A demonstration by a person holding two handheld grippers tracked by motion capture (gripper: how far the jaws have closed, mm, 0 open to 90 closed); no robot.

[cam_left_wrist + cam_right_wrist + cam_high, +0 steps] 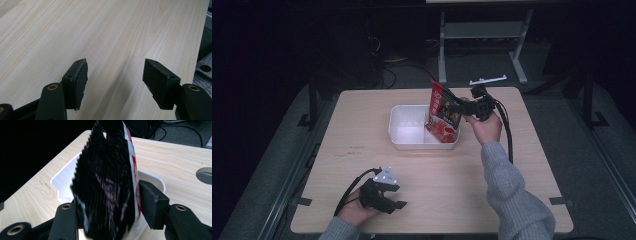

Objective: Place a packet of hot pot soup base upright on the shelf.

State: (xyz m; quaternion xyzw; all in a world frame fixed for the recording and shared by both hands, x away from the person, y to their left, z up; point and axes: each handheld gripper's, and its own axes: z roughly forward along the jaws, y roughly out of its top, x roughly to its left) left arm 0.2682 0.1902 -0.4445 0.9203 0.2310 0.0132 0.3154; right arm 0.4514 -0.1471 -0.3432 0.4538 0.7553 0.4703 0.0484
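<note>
A red and black snack bag (443,114) stands upright with its bottom in the right compartment of a white two-part tub (404,109) at the middle back of the table. My right gripper (452,107) reaches it from the right, jaws on either side of the bag's upper half. In the right gripper view the bag (107,190) is blurred between the spread jaws of my right gripper (112,202), above the tub (62,180); the pads do not seem to press it. My left gripper (398,204) rests near the front edge, its jaws (115,72) wide apart over bare wood.
The light wooden table (362,150) has a round hole (205,175) near its right side. A white bar (488,79) lies at the back edge. A metal stand (482,30) and cables sit on the dark floor behind.
</note>
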